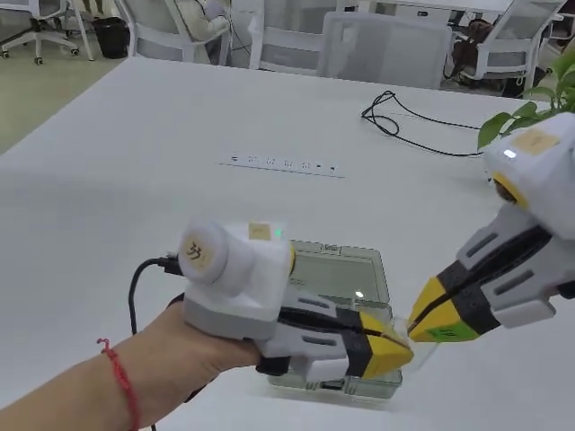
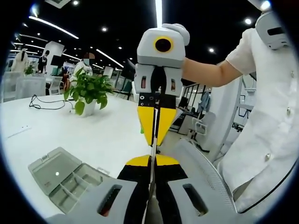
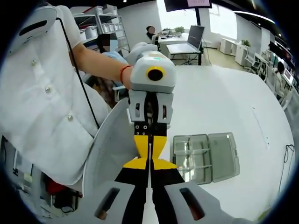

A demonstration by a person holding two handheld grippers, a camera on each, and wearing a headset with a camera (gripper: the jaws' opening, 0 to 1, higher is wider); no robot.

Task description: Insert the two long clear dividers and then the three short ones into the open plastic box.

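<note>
A thin clear divider (image 2: 153, 150) is pinched between the left gripper (image 1: 400, 352) and the right gripper (image 1: 416, 329), just above the open plastic box (image 1: 359, 388). Both pairs of yellow jaws are squeezed almost flat together, with just the thin sheet between them, and the tips are held nose to nose. The divider is seen from its edge, so it looks like one bright line, and it cannot be told if it is a long one or a short one. Its long side seems to run from one gripper to the other. The box is set on the white table (image 1: 135, 180), right under the left gripper, so that gripper is the nearer one. The right gripper is held out past the right side of the box. The box is made of see-through plastic with round corners, and its flat lid (image 1: 341, 269) is laid open behind it. Some thin walls (image 3: 189, 158) are seen inside the box already. For the next move, the divider probably has to be brought straight down into the box and lined up with a slot.
</note>
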